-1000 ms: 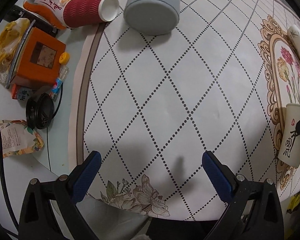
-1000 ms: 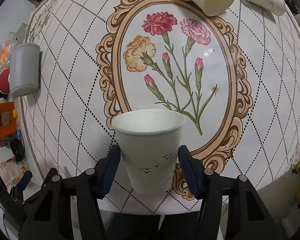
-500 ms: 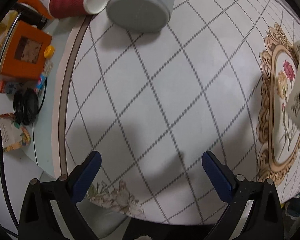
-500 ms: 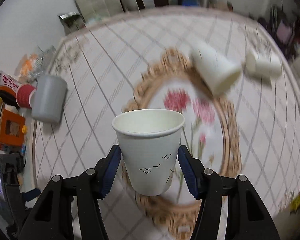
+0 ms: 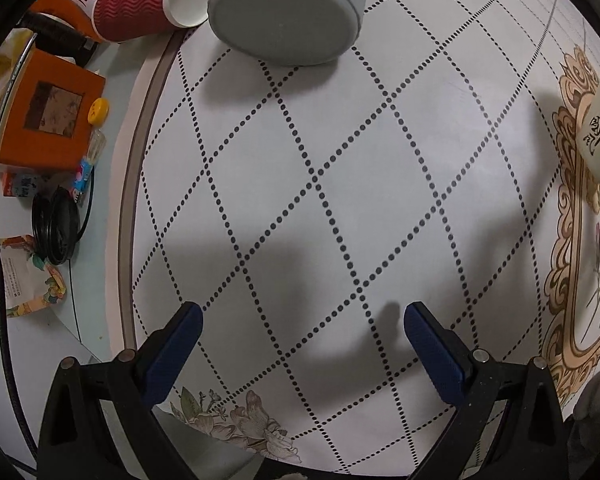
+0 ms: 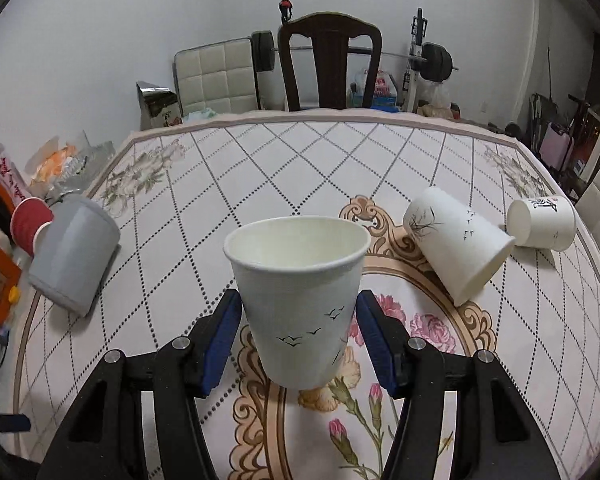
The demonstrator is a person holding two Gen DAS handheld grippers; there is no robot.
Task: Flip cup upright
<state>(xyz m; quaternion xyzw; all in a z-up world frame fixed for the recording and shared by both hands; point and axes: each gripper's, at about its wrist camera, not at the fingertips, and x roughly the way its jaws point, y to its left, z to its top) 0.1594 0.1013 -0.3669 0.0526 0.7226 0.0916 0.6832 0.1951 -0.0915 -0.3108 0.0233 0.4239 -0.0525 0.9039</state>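
Now the white paper cup (image 6: 298,300) sits mouth-up between the blue pads of the right gripper (image 6: 298,336), pinched on both sides of its wall, where a second ago the same cup was held over the carnation medallion with the camera looking steeply down; the view has since levelled out, so the far wall and a dark wooden chair (image 6: 330,64) show beyond the fingertips. By my reading the flip itself is done: the rim is level and the base hangs just above the tablecloth (image 6: 340,152), so what remains is to set it down and let go. The left gripper (image 5: 302,346) has its fingers spread wide with nothing between them, hovering over the dotted diamond pattern, closer to the cloth than before. Ahead of its fingertips a grey cup (image 5: 288,12) lies on its side with a red ribbed cup (image 5: 148,4) to its left. Beyond and to the right of the right fingers, two more white cups (image 6: 458,244) (image 6: 542,222) lie tipped over. Past the chair stand a barbell rack (image 6: 420,52) and a padded bench (image 6: 216,76).
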